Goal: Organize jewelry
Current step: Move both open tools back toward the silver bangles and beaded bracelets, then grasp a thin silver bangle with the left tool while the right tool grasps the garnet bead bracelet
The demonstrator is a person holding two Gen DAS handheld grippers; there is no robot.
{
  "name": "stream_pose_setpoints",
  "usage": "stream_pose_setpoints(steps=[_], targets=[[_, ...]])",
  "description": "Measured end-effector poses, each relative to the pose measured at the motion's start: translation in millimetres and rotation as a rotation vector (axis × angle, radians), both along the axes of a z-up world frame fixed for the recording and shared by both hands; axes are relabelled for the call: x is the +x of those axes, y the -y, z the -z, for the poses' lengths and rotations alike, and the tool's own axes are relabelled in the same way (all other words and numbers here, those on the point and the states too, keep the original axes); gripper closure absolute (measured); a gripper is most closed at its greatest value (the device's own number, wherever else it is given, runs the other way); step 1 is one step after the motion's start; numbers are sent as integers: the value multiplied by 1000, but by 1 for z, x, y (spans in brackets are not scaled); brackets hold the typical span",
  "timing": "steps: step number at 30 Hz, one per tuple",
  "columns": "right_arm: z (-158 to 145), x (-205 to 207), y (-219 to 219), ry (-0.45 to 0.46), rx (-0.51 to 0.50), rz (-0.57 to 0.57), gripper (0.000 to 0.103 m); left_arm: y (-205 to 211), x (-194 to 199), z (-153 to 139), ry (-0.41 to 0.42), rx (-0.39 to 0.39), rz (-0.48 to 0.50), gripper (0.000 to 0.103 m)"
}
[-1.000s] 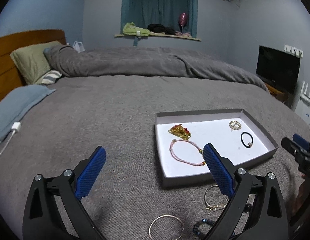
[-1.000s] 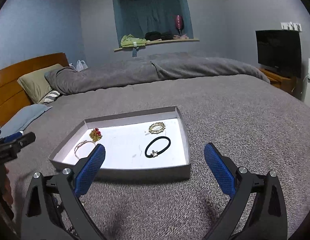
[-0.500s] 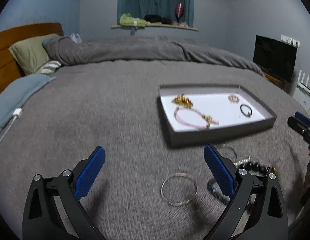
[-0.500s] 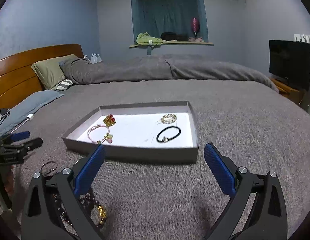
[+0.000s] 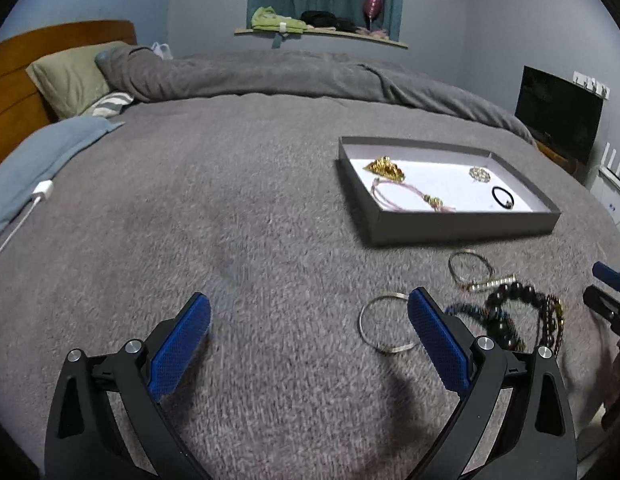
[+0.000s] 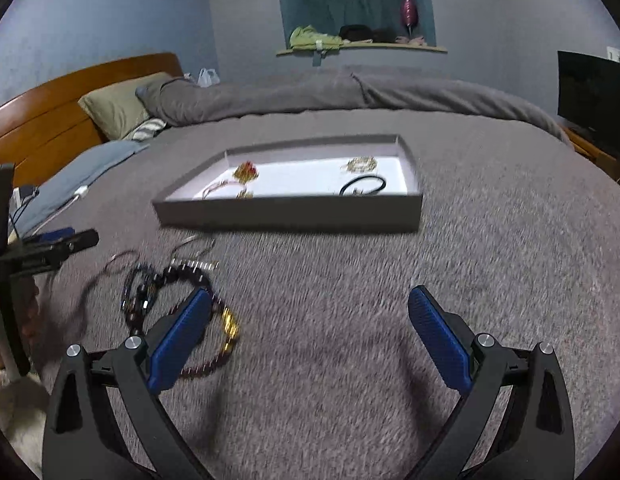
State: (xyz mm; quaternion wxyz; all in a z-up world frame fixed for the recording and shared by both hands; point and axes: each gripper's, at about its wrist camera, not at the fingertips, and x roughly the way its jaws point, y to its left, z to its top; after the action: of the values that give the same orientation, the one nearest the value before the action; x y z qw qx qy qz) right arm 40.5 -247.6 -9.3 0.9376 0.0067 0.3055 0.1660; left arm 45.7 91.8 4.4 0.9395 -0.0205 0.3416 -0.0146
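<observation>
A grey tray [image 5: 462, 226] [image 6: 293, 216] with a white floor lies on the grey bedspread. It holds a gold and red piece [image 5: 384, 168], a pink bracelet [image 5: 406, 198], a gold ring piece [image 5: 480, 174] and a black hair tie [image 5: 502, 197] [image 6: 364, 185]. Loose on the bedspread in front of the tray lie a silver bangle [image 5: 380, 326], a thin bangle [image 5: 468, 266], a crystal bar [image 5: 492, 283] and dark bead bracelets [image 5: 510, 312] [image 6: 169, 292]. My left gripper [image 5: 307, 328] is open and empty, left of the bangle. My right gripper [image 6: 310, 320] is open and empty, right of the beads.
A pillow [image 5: 69, 76], a blue cloth [image 5: 33, 160] and a white charger with its cable [image 5: 41, 192] lie at the left. A folded duvet [image 5: 310, 76] runs across the back. A television [image 5: 558, 112] stands at the right.
Both grippers have drawn back from the tray and dropped lower. The loose bangle and bead bracelets in front of the tray have come into view. Both grippers stayed open.
</observation>
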Motion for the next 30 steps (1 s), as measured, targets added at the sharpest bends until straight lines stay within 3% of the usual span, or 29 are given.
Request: stream_pose_setpoints(steps=[9,13,19,24,30], targets=[[3,-11,-13,1,-28,-44,5,3,-6,6,-40,-32,23,5],[8,-8,-22,-33,-40,-70,5,8,3,17,-96,6,17,5],[8,-8,-24,-44,-20,-79,6,8,9,16,-94,-7,18,5],[12,-4,-24,-83,-9,-81,24,6,10,14,-88,-35,23,9],[13,-5,-33,-88,-29,-117,44,16,10,16,-97,-4,58,33]])
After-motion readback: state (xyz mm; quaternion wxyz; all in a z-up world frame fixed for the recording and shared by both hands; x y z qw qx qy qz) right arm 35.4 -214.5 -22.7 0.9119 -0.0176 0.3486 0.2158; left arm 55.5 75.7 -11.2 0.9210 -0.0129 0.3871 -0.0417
